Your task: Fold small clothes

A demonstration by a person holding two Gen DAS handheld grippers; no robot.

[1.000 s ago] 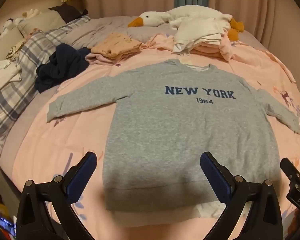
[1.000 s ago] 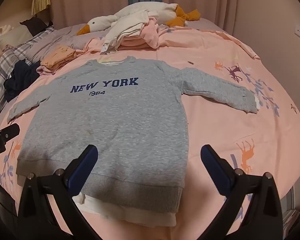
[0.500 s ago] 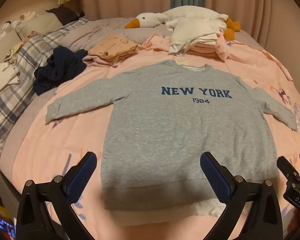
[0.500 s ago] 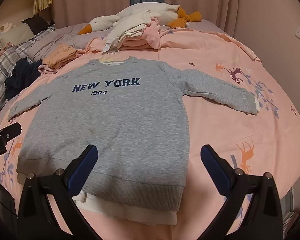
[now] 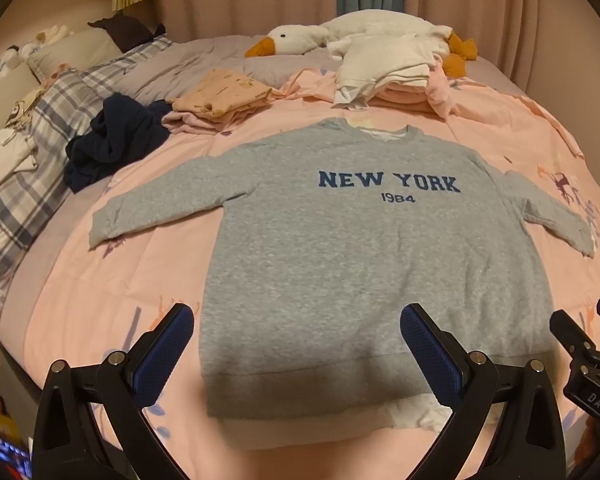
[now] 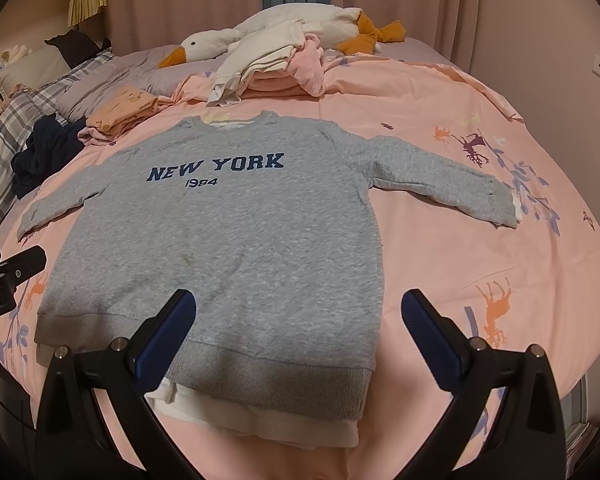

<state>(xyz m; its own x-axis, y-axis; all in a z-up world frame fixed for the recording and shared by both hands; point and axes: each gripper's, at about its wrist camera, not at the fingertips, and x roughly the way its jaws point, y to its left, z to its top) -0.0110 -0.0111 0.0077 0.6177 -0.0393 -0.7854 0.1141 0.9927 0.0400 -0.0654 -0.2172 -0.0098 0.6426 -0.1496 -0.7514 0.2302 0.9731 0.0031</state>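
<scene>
**Grey sweatshirt laid flat, both tongs apart above its hem**

The grey sweatshirt [image 5: 364, 248] lies face up on the pink bedspread [image 6: 480, 248], printed "NEW YORK 1984", body spread and both sleeves angled outward. Its hem sits just ahead of the left tongs [image 5: 296, 344] and partly between the right tongs [image 6: 298, 332]; a white under-layer [image 6: 260, 420] peeks out below the ribbed band. Both tongs stand wide apart, holding nothing.

The fabric looks like thick, soft fleece: limp, light enough for one pinch, likely to sag and drag rather than hold a crease. It should not slip much on the cotton cover, so a lifted edge may pull the rest along. Sensible holds seem to be the left sleeve cuff [image 5: 100, 228], far ahead and to the left of the left tongs, and the right sleeve cuff [image 6: 500, 204], ahead and to the right of the right tongs; the ribbed hem corners are the firmest edges nearer in. The white layer must be pinched together with the grey or it will stray.

Beyond the collar, well ahead of both tongs, rests a stack of folded clothes [image 5: 388, 76] with a plush goose [image 5: 296, 40] behind it. Ahead-left lie a peach folded pile [image 5: 224, 96] and a crumpled navy garment [image 5: 112, 140], near the left sleeve but apart from it. Nothing lies on the sweatshirt itself; the navy heap could crowd a wide sweep of that sleeve.
</scene>
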